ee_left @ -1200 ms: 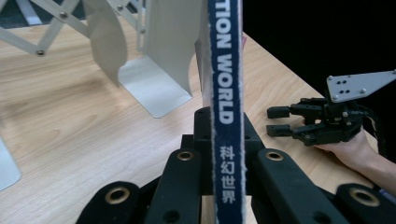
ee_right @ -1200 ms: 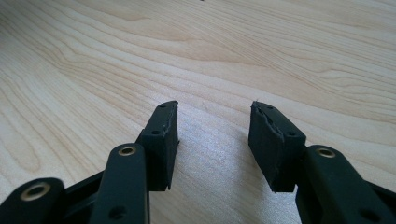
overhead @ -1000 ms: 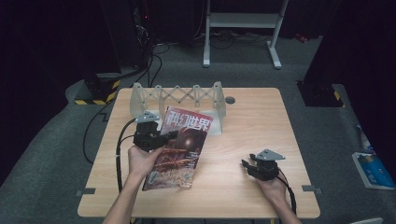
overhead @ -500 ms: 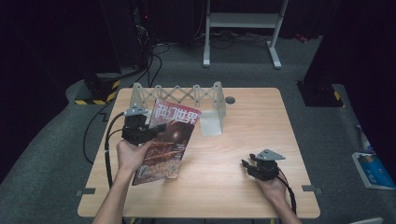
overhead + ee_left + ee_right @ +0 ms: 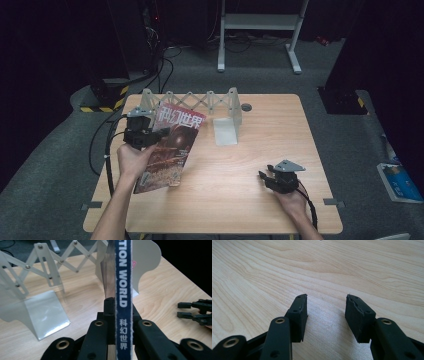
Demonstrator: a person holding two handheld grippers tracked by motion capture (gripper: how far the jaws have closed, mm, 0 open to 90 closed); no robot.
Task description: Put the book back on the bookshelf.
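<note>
High view: left gripper clamps the magazine by its spine for shelving in the rack; right gripper rests empty, jaws apart.

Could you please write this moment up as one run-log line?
left gripper: shut on magazine spine, lifted near the rack | right gripper: open, empty, low over the table

Left gripper view: magazine seen edge-on, spine lettering cut off at top and bottom edges; cover art hidden. Folding rack cut off at left edge. Right gripper cut off at right edge. High view: magazine's small cover print too small to read; left hand hides cover's left edge.
</note>
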